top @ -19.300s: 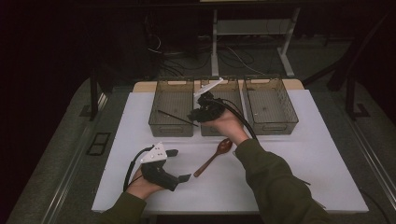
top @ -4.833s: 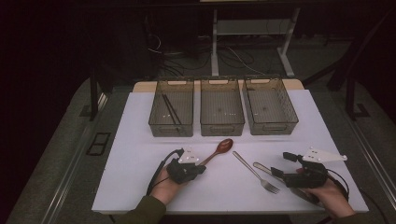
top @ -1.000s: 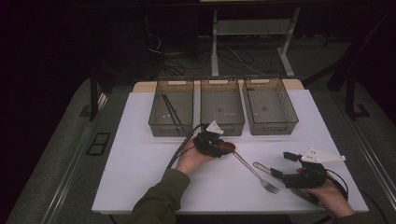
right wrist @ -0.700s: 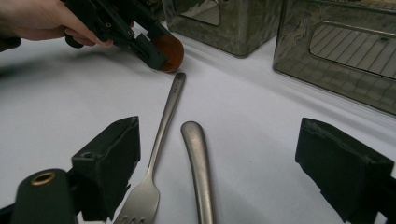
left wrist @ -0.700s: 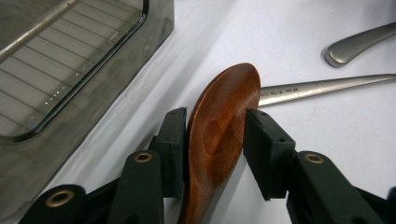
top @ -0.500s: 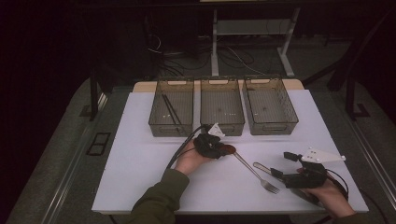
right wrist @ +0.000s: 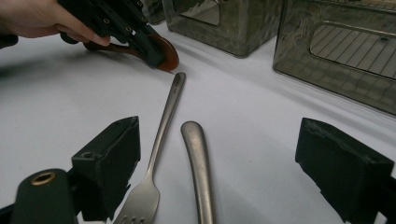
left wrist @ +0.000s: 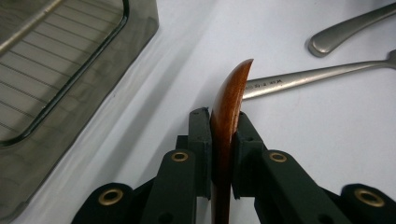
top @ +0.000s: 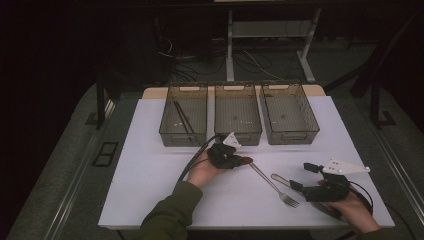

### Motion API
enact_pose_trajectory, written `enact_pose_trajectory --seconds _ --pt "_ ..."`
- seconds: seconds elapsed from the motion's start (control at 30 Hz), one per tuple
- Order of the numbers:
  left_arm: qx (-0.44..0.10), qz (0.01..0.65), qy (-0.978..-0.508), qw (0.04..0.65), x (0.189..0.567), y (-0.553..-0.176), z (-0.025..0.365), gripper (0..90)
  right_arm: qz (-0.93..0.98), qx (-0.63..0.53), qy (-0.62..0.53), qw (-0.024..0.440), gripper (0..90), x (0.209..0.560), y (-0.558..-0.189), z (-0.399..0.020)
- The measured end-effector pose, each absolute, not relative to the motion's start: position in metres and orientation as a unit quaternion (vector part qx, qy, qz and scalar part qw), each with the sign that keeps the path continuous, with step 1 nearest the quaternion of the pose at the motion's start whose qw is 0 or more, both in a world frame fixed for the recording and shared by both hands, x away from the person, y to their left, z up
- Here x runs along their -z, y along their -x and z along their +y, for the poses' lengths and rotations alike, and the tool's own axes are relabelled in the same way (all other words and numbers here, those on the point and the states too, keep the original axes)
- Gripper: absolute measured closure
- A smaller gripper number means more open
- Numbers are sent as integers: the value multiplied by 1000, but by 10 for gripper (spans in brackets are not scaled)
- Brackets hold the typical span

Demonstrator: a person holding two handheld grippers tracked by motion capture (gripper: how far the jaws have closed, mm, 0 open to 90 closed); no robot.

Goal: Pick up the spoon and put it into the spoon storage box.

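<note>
Wooden spoon (left wrist: 227, 100) is stiff, light and smooth; the left tool (left wrist: 219, 140) clamps its bowl edge-on, near the surface (top: 150, 165) centre. It may twist, so a hold toward the handle seems safer. The right tool (right wrist: 219, 158) stands open at 4 o'clock

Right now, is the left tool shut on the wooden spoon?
Yes. The left tool is shut: both jaws press against the wooden spoon, which stands on edge between them.

Dim, dark surroundings (gripper views sharper, brighter); soft shadows.
</note>
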State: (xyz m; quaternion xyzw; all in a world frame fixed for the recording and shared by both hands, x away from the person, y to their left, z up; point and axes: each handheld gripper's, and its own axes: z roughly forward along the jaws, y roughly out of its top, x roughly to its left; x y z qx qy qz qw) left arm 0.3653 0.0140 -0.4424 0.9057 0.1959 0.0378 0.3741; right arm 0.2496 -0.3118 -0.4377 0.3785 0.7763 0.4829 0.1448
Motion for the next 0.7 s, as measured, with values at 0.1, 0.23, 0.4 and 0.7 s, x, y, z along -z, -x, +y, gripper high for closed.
enact_pose_trajectory --seconds 0.1,0.23,0.4,0.7 --pt "-34 195 -906 375 440 -366 17 801 776 -483 -378 145 132 438 -250 -312" --pt "-36 203 -902 381 436 -367 20 802 777 -483 -378 143 133 438 -249 -311" --pt "-34 212 -895 390 429 -368 26 803 776 -483 -378 145 133 438 -250 -312" --pt "-30 221 -885 408 414 -365 28 803 776 -484 -378 144 132 438 -250 -312"
